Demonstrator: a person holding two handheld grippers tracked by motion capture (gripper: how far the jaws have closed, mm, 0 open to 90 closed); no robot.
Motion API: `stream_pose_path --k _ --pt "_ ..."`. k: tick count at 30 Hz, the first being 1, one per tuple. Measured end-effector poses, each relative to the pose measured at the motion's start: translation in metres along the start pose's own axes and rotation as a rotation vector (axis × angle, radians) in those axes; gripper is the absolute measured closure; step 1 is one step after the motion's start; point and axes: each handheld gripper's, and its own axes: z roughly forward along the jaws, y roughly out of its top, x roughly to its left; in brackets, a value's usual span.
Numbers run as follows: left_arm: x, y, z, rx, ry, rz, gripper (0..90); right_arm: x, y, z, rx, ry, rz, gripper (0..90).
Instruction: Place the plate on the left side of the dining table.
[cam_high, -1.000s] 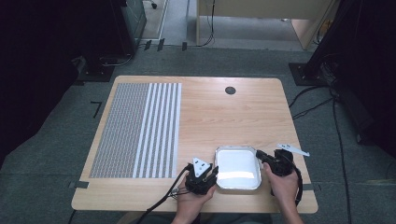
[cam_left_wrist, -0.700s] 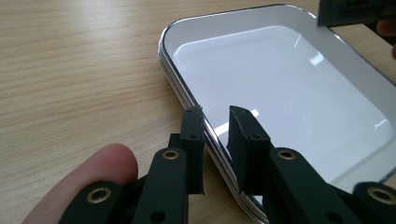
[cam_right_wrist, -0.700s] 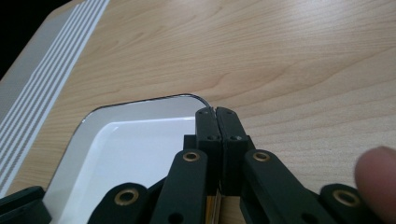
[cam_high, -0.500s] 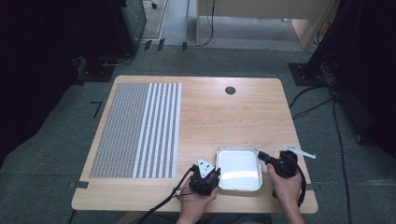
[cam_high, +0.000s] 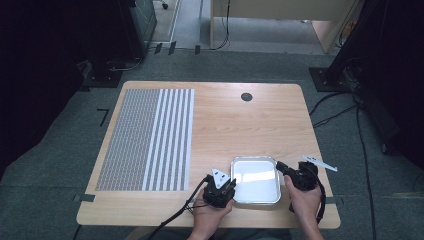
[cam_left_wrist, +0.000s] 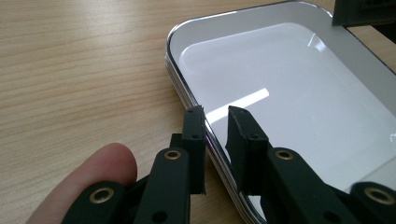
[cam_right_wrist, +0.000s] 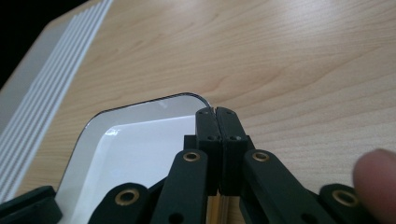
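While the high view looks down on the wooden surface (cam_high: 240, 130), the white tray (cam_high: 255, 180) lies at the lower middle of the frame, close to the near edge. It is almost square with rounded corners, so its long axis is hard to tell; it seems a little longer from top to bottom of the picture. The left tongs (cam_high: 226, 186) are at its lower left side and the right tongs (cam_high: 280, 166) at its upper right corner, each in a hand that enters from the bottom. A striped grey mat (cam_high: 147, 140) covers the left part of the surface, well apart from the tray, and the upper middle and upper right of the wood are free.

Seen from the left gripper view, the tray (cam_left_wrist: 299, 93) runs from the lower middle to the upper right, and its far side is cut off by the frame. The left tongs (cam_left_wrist: 215, 114) stand astride its rim, one jaw outside, one inside. A narrow gap stays between the jaws; whether the pads press the rim I cannot tell. A fingertip (cam_left_wrist: 100, 163) shows at the lower left.

Seen from the right gripper view, the right tongs (cam_right_wrist: 216, 110) are clenched on the thin rim at the tray's (cam_right_wrist: 135, 140) rounded corner. Bare wood spreads to the right.
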Motion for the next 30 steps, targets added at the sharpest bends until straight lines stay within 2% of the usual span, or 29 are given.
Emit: stream_pose_path --k 2,4,10,12,14,16,18,19,20,21,23,25,30 --pt "0.000 0.000 0.000 -0.002 0.005 0.005 77.5 0.000 0.001 -0.002 -0.008 0.012 0.009 90.0" --pt "-0.004 0.001 -0.002 -0.015 0.026 0.035 75.7 0.001 0.001 -0.005 -0.018 0.016 0.007 90.0" --pt "-0.008 0.001 -0.005 -0.022 0.017 0.057 74.9 -0.005 0.005 -0.015 -0.049 0.001 0.011 90.0" --pt "-0.008 0.000 -0.004 -0.020 0.013 0.062 74.8 -0.006 0.005 -0.017 -0.055 -0.023 -0.007 90.0" --pt "-0.009 0.000 -0.004 -0.022 0.006 0.060 74.7 -0.006 0.004 -0.014 -0.041 -0.071 -0.065 90.0" --pt "-0.009 0.000 -0.004 -0.022 0.004 0.059 74.5 -0.006 0.004 -0.013 -0.038 -0.073 -0.071 89.7" --pt "-0.010 0.000 -0.004 -0.020 0.003 0.061 74.3 -0.004 0.003 -0.012 -0.044 -0.090 -0.087 86.2" --pt "-0.011 0.000 -0.005 -0.023 -0.003 0.060 74.1 -0.002 0.003 -0.010 -0.054 -0.115 -0.117 81.9" --pt "-0.011 0.000 -0.005 -0.023 -0.003 0.060 74.0 -0.002 0.003 -0.010 -0.054 -0.115 -0.117 81.9" --pt "-0.012 -0.001 -0.007 -0.023 -0.029 0.052 73.3 0.001 0.004 -0.006 -0.048 -0.139 -0.164 77.5" --pt "-0.015 -0.001 -0.009 -0.024 -0.041 0.064 72.3 0.002 0.008 -0.002 -0.040 -0.167 -0.212 78.1" --pt "-0.017 -0.002 -0.010 -0.020 -0.045 0.069 72.3 0.001 0.012 0.002 -0.025 -0.153 -0.207 80.1" --pt "-0.019 -0.004 -0.009 -0.006 -0.047 0.076 71.5 0.003 0.010 0.008 0.021 -0.154 -0.222 81.8"
